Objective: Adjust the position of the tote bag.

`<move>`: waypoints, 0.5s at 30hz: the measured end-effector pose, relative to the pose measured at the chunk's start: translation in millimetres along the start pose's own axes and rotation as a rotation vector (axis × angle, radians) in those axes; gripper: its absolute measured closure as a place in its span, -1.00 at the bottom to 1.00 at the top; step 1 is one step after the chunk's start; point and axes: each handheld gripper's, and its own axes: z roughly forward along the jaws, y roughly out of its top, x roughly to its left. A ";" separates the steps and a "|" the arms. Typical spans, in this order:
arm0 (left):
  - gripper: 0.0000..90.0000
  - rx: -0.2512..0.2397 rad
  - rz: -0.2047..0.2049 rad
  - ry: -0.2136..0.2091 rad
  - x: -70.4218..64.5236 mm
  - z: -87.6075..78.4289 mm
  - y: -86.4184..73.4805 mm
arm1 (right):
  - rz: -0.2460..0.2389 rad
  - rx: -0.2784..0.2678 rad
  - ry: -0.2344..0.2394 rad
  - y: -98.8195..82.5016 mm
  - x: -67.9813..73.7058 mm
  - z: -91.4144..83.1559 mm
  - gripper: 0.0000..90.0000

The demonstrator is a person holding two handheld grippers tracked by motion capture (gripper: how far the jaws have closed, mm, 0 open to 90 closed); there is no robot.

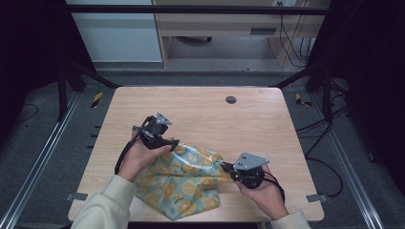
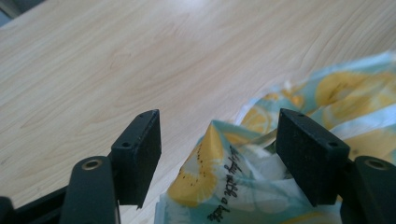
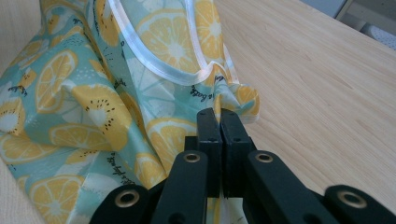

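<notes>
A teal cloth printed with yellow lemon slices lies crumpled on the near half of the wooden table. My left gripper hovers at the cloth's far left corner. Its jaws stand open in the left gripper view, with a raised fold of the cloth below and between them, untouched by the pads. My right gripper is at the cloth's right edge. In the right gripper view it is shut on a pinch of the cloth, near a white-trimmed hem.
A round grey grommet sits in the table's far middle. Bare wood stretches beyond and to the right of the cloth. Dark frame posts and cables stand around the table, and rails run along the floor on both sides.
</notes>
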 end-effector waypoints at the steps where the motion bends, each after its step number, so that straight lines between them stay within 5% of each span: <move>1: -0.29 0.013 0.007 0.005 -0.4 0.7 -1.3 | 0.003 0.001 -0.002 0.0 0.3 -0.5 0.98; 7: -0.03 0.022 0.001 0.002 1.4 -5.2 -12.8 | 0.005 -0.001 -0.006 -0.1 0.3 0.1 0.98; 15: 0.86 0.003 0.016 -0.019 4.6 -9.7 -31.4 | 0.014 -0.023 -0.019 1.1 0.8 -4.0 1.00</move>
